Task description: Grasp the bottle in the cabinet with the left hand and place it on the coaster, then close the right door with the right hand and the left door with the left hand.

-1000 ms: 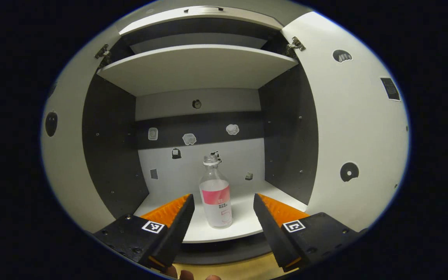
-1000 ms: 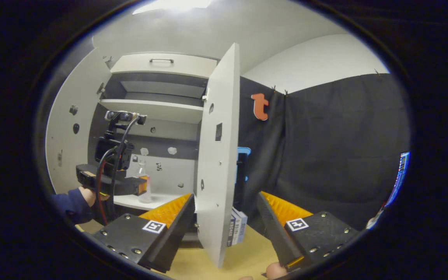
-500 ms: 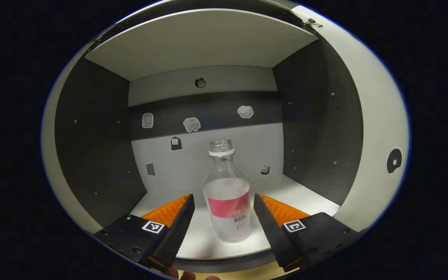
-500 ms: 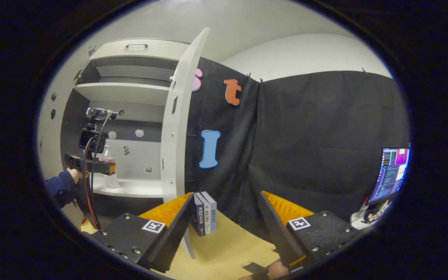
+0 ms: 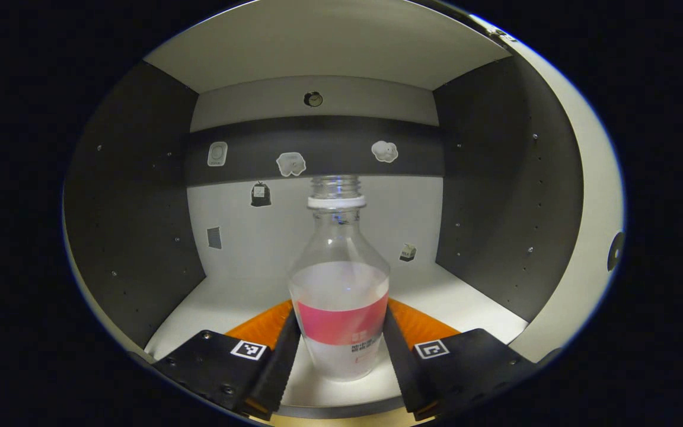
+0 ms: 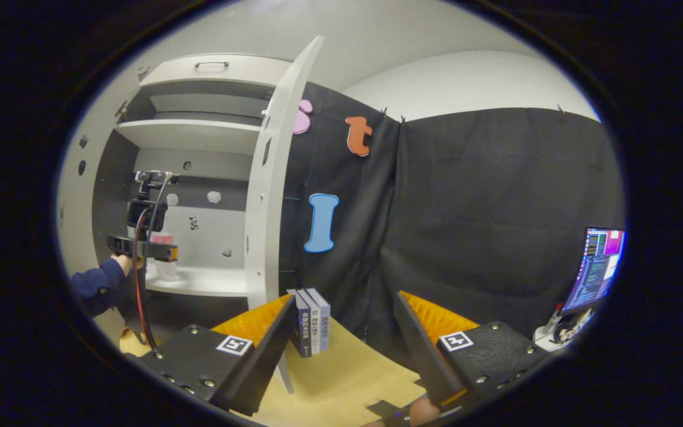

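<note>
In the left gripper view, the left tongs (image 5: 340,347) reach into the lower compartment of the cabinet (image 5: 134,196), their two fingers closed in against either side of the bottle (image 5: 340,296), touching the pink band of its label. The bottle stands upright on the white cabinet floor (image 5: 466,302) at about 6 o'clock, near the front edge. It is clear plastic with no cap, a white ring under the threaded neck, rounded shoulders, a frosted-looking body and a pink label strip with small print too small to read. Small stickers (image 5: 291,163) dot the back wall at 12 o'clock, and the shelf (image 5: 324,47) closes the compartment overhead. The right door (image 5: 599,207) curves along the 3 o'clock edge.

In the right gripper view, the right tongs (image 6: 341,347) stand wide open over the wooden worktop (image 6: 341,379) and hold nothing. A few books (image 6: 313,320) stand upright between the fingers, farther off. The right door (image 6: 270,190) stands open, edge-on, at 11 o'clock. At 9 o'clock the left tongs (image 6: 166,254) sit inside the cabinet with the bottle (image 6: 163,249) at their tips, held by a hand (image 6: 121,261) in a dark blue sleeve (image 6: 92,284). A lit monitor (image 6: 596,267) glows at 3 o'clock.
</note>
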